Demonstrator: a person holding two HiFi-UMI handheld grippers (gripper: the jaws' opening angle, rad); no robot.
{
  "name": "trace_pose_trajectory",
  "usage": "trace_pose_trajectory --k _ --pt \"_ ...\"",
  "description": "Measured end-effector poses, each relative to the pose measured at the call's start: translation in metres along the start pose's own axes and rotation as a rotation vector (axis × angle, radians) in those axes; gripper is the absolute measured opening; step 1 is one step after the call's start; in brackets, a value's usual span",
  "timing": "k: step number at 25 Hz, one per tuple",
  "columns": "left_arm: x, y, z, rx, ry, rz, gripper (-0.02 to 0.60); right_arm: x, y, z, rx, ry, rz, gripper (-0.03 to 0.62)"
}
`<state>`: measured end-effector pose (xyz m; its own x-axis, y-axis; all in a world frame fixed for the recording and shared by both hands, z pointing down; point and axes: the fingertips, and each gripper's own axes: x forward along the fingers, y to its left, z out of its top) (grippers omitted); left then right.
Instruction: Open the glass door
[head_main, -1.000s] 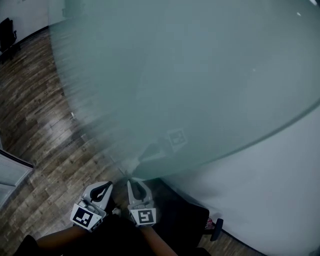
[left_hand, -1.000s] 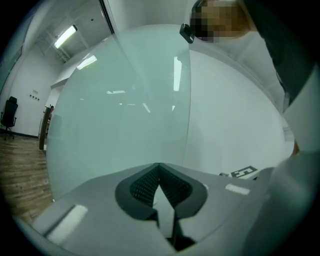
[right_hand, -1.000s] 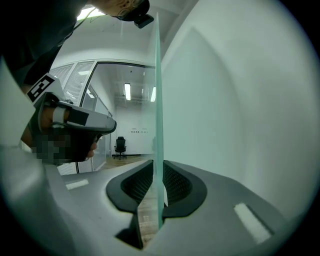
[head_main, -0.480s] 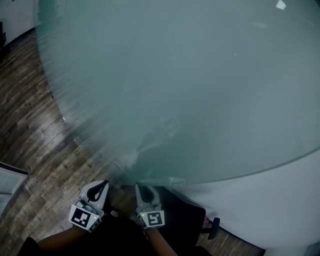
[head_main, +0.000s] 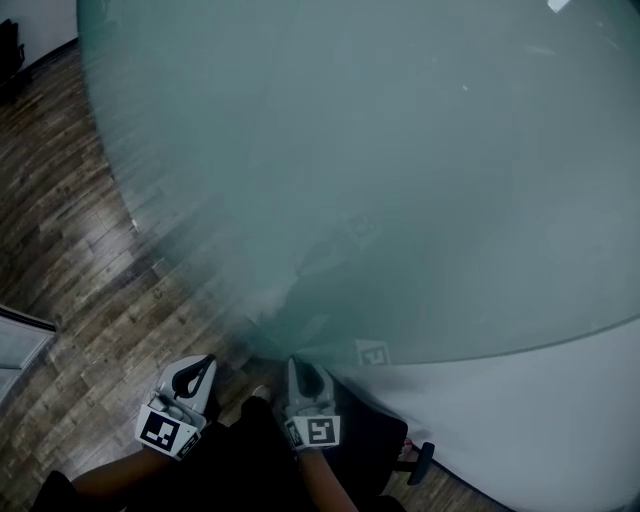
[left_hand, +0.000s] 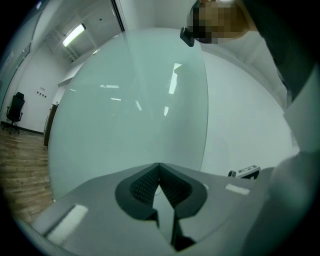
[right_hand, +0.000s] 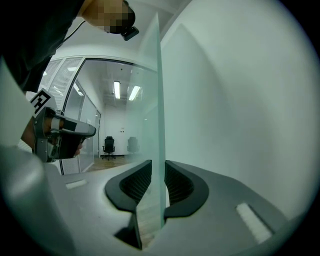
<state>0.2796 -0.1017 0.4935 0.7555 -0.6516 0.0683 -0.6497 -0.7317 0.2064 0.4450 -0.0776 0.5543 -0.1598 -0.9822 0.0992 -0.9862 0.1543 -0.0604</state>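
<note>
The frosted glass door (head_main: 400, 150) fills most of the head view, and its free vertical edge (right_hand: 159, 100) runs straight up the right gripper view. My right gripper (head_main: 305, 368) straddles that edge low down. Its jaws have just been opening, and they stand one on each side of the pane (right_hand: 158, 167) with a thin gap on the left side. My left gripper (head_main: 195, 368) hovers to the left in front of the door face (left_hand: 130, 110). It is shut (left_hand: 159, 167), holds nothing, and is apart from the glass.
A white wall (head_main: 540, 420) stands close on the right of the door edge. Wooden floor (head_main: 70, 230) stretches to the left. A small dark fitting (head_main: 420, 460) sits on the floor by the wall. A black office chair (right_hand: 108, 145) stands far beyond the glass partition (right_hand: 75, 100).
My right gripper has shifted to the right, toward the wall, staying at the door's lower edge. The left gripper has stayed almost where it was in the picture.
</note>
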Motion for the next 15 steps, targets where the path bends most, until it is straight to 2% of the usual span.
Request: trace_pose_trajectory --k 4,7,10,15 --pt "0.008 -0.005 0.011 0.021 -0.014 0.023 0.0 0.007 -0.01 0.006 -0.008 0.018 0.028 0.083" --pt "0.012 -0.005 0.015 0.013 -0.039 0.054 0.0 0.013 -0.016 0.006 -0.006 0.019 0.056 0.081" --pt "0.019 -0.002 0.015 0.017 -0.027 0.093 0.0 0.023 -0.026 0.004 -0.014 0.021 0.086 0.08" --pt "0.023 0.001 0.021 0.01 -0.056 0.122 0.0 0.031 -0.036 0.014 -0.039 0.006 0.105 0.081"
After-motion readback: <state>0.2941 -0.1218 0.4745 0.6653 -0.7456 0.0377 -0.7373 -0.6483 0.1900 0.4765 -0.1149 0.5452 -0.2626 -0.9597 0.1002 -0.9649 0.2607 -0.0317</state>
